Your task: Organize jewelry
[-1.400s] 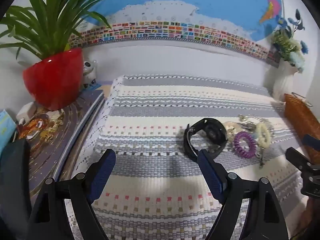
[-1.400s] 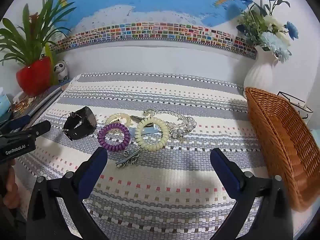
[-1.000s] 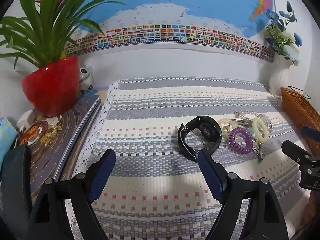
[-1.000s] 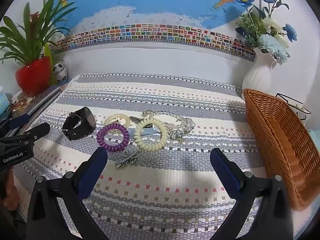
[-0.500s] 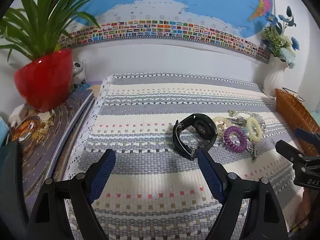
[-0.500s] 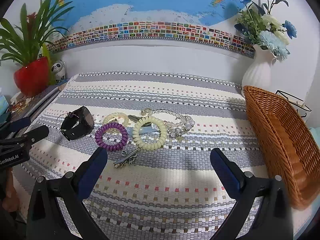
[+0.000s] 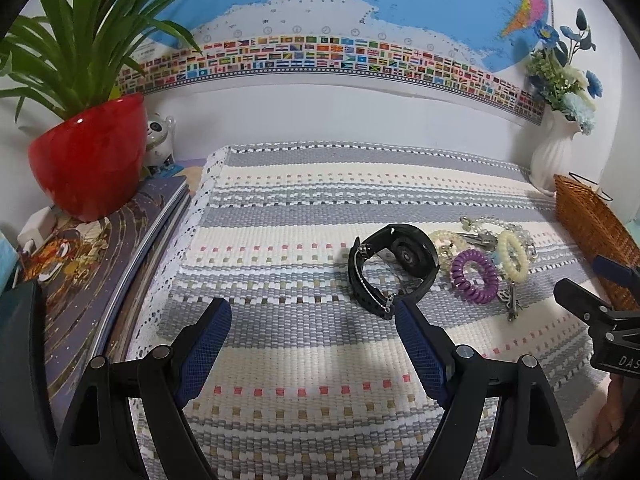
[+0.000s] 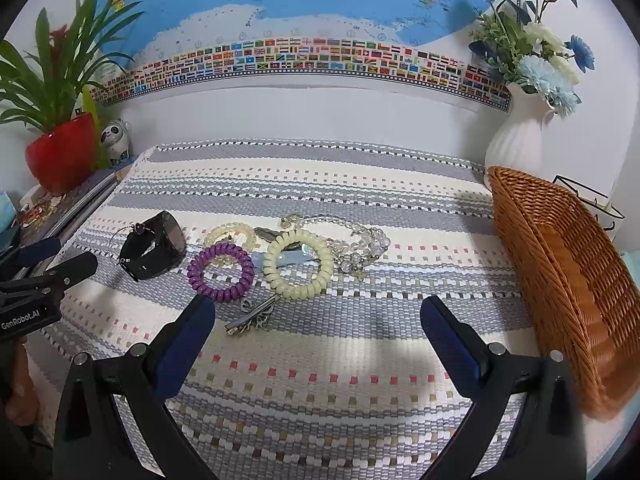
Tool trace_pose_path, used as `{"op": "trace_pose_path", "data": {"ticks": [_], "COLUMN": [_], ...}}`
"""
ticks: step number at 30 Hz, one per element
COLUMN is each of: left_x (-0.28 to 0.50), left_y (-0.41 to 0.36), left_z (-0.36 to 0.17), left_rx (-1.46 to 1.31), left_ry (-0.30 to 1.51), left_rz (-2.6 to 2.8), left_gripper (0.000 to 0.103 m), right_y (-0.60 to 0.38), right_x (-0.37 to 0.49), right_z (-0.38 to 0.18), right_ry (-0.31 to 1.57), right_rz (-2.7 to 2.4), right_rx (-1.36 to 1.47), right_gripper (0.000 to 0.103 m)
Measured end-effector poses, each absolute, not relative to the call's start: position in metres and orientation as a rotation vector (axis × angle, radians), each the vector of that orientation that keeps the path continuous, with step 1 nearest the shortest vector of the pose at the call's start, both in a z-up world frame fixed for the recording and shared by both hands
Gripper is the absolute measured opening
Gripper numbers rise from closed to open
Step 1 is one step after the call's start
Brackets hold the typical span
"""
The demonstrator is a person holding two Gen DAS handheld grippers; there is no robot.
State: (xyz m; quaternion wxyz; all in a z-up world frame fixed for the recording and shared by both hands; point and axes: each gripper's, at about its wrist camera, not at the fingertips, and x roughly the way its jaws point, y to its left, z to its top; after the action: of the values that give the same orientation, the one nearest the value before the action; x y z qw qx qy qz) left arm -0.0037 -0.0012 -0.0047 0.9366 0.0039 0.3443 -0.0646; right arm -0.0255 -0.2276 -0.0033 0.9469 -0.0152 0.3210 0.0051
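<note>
The jewelry is lying in a loose cluster on the striped mat [image 8: 360,184], roughly at its middle. At the cluster's left end a black watch [image 8: 154,250] is resting on its side, strap curled; in the left wrist view the watch [image 7: 390,266] is sitting just beyond the tip of the left gripper's right-hand finger [image 7: 420,348], close to it but not between the fingers. Next to the watch a purple coil band [image 8: 221,266] is lying flat, overlapping a pale beaded bracelet [image 8: 232,234] behind it. A cream coil band [image 8: 298,264] is lying just right of the purple one, over a light blue clip [image 8: 288,258]. A clear bead bracelet [image 8: 352,242] is trailing off to the right behind it. A metal hair clip [image 8: 252,316] is lying nearest the right gripper [image 8: 318,328], just ahead of its left finger.

Both grippers are hovering over the near part of the mat with nothing between their fingers. The left gripper [image 7: 312,330] is standing wide apart, and the right gripper is spread wide as well, with the cluster lying ahead of it and towards its left.

A wicker basket [image 8: 560,272] is sitting at the mat's right edge, well apart from the jewelry. A white vase [image 8: 520,140] of flowers is standing behind it. At the left, a red plant pot [image 7: 90,156] is standing on a book [image 7: 92,264] beside the mat.
</note>
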Motion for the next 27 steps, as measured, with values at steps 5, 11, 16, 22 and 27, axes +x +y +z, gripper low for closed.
{"op": "trace_pose_path", "data": {"ticks": [5,11,16,22,27], "left_x": [-0.0024,-0.0026,-0.0017,-0.0019,-0.0029], "left_y": [-0.0012,0.0004,0.0033,0.0024,0.0012], "left_z": [-0.005,-0.0063,-0.0076,-0.0076,-0.0072], "left_rx": [0.006,0.002,-0.01,-0.007,-0.003], "left_ry": [0.705,0.706,0.713,0.71,0.709], "left_rz": [-0.13,-0.126,-0.122,-0.124,-0.126], "left_gripper": [0.085,0.085,0.085,0.085,0.085], "right_y": [-0.2276,-0.2277,-0.2272,-0.2262,-0.2259], "right_x": [-0.0251,-0.0253,-0.0253,-0.0255,-0.0254], "right_z": [-0.003,-0.0029,-0.0034,-0.0038,-0.0036], "right_ry": [0.655,0.654,0.654,0.654,0.654], "right_rz": [0.011,0.01,0.008,0.007,0.007], "right_rx": [-0.03,-0.031,-0.035,-0.038,-0.038], "right_gripper": [0.103,0.103,0.103,0.103,0.103]}}
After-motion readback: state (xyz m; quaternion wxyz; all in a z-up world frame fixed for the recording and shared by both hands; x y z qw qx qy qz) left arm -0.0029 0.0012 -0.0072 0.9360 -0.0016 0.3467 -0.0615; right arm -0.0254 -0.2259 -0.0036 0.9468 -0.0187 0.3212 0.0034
